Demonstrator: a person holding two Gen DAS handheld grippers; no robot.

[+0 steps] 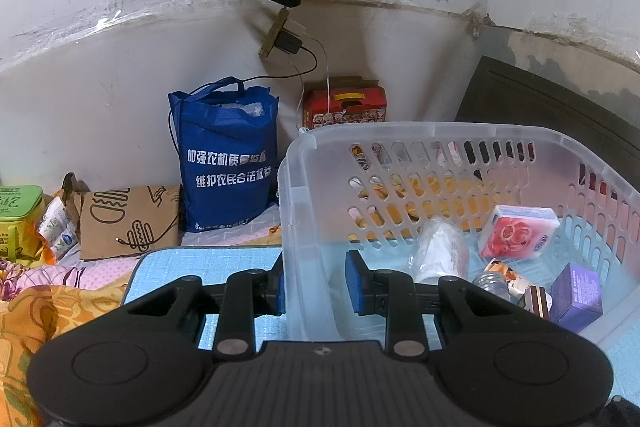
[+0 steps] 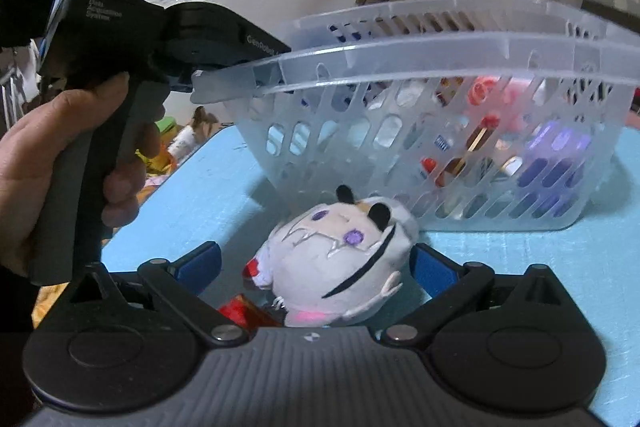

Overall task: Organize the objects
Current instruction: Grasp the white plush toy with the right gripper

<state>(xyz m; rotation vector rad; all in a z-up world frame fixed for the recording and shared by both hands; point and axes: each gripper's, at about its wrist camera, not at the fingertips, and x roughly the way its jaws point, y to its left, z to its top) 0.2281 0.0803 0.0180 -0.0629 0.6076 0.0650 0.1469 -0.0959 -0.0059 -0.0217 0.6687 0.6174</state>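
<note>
Left claw (image 1: 316,283) is clamped on the near-left wall of the translucent basket (image 1: 460,131), one blue pad outside the wall and the other pad inside it. In the right wrist view the same claw (image 2: 256,75) enters from the 9 o'clock side, held by a hand (image 2: 60,167), and grips the basket (image 2: 440,55) at its rim corner. Right claw (image 2: 316,263) stands wide open, its blue pads on either side of a plush toy (image 2: 340,259) without touching it. That toy, white with black ears and purple eyes, lies on the light blue surface (image 2: 200,195) just in front of the basket's near wall, at the 6 o'clock side of the basket. A red item (image 2: 240,311) lies partly hidden under the toy at its 7 o'clock side; what it is cannot be told. Inside the basket, the left wrist view shows a red-and-white tissue pack (image 1: 518,231) leaning toward the far wall, a clear plastic-wrapped item (image 1: 440,247) at its 9 o'clock, a purple box (image 1: 576,291) at the 4 o'clock corner, and a small clear bottle (image 1: 492,283) between them. Beyond the surface, at the basket's 10 o'clock, a blue tote bag (image 1: 228,163) stands upright against the wall, with a red carton (image 1: 344,103) at its 3 o'clock and a brown paper bag (image 1: 128,223) at its 8 o'clock.
</note>
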